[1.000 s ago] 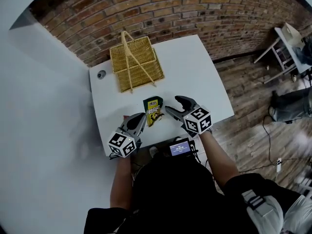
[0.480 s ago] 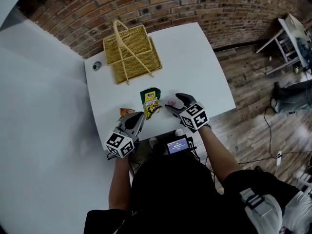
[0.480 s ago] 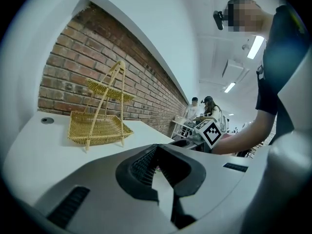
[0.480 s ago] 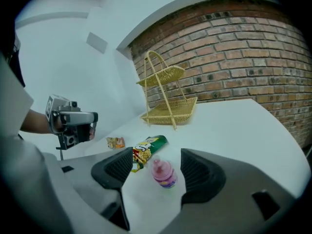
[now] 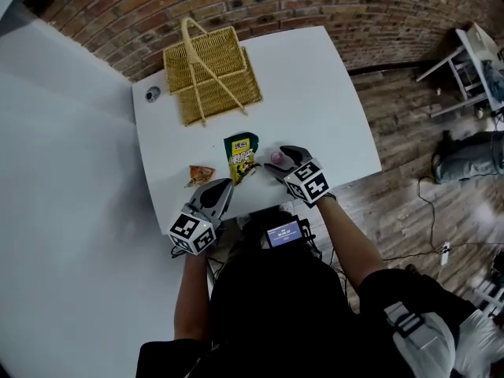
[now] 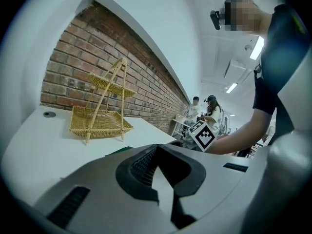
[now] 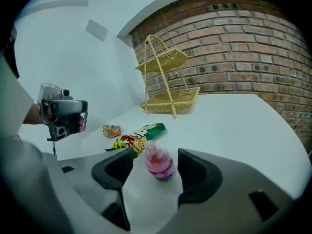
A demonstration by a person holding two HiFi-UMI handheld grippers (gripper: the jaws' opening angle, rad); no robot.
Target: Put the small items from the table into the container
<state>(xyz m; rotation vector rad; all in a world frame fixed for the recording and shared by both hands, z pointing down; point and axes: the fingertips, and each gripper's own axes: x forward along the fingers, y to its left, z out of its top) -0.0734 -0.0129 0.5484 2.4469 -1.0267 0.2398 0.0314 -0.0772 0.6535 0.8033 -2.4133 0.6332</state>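
Your right gripper (image 5: 277,162) now sits lower, jaws apart around the pink bottle (image 7: 158,164).
The bottle stands untouched between them, the wicker basket (image 5: 211,75) at 11 o'clock; your left gripper (image 5: 223,187) has its jaws together, empty.

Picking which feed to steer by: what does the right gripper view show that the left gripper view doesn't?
Right gripper view only: the small pink bottle standing between the right gripper's open fingers, neither touching it. Left gripper view only: the left gripper's shut, empty fingers and bystanders behind. Both: the two-tier wicker basket on the white table.
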